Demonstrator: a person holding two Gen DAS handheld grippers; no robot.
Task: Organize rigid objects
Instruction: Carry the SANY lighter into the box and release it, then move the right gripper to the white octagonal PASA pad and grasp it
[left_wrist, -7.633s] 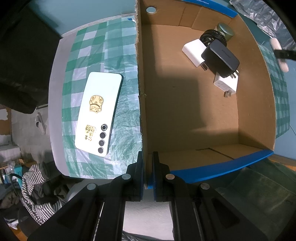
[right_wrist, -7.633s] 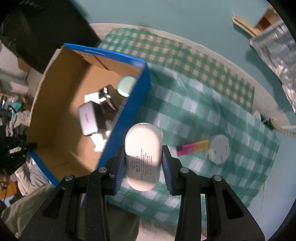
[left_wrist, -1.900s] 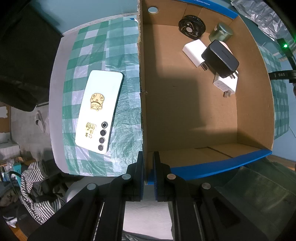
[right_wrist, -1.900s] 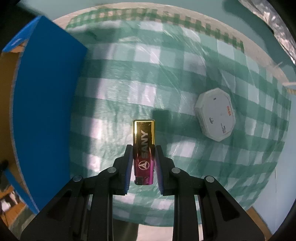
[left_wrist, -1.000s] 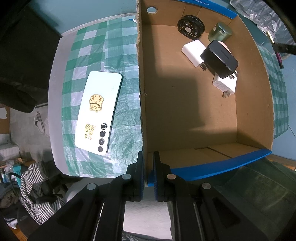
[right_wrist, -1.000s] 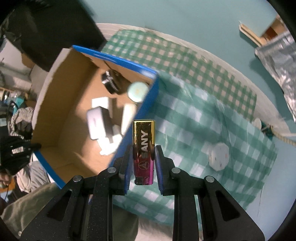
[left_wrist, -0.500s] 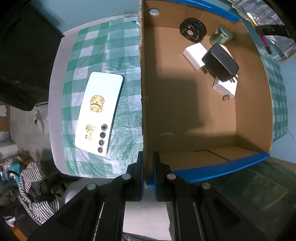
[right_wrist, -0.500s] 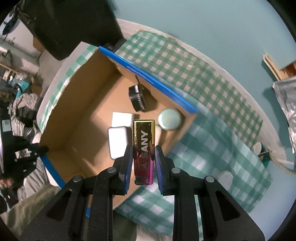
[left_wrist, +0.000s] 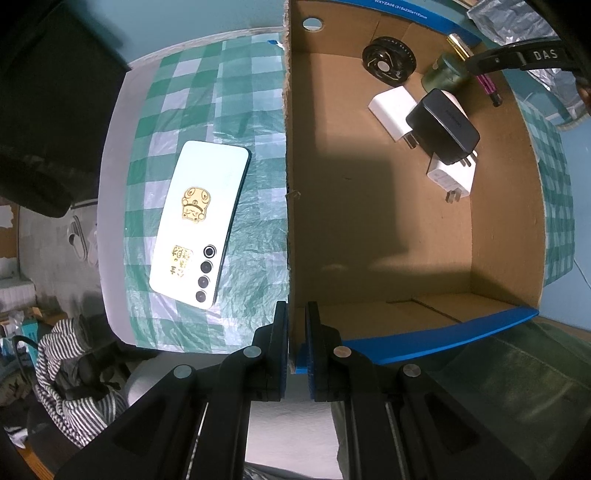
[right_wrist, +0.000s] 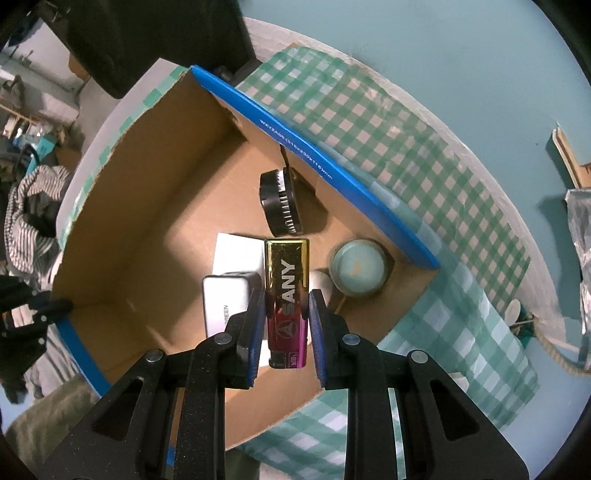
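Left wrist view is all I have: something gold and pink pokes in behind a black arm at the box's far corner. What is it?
Observer: A lighter, gold at its far end and magenta toward the jaws, with SANY printed along it. The right gripper is shut on its two long sides.
Operator: Where is it relative to the box?
Observer: In the right wrist view it hangs over the inside of the box, in line with the gap between the dark charger and the round tin. I cannot tell how far down it is.
Operator: Is the tin's lid plain?
Observer: Pale teal, with a small faint mark at its centre.
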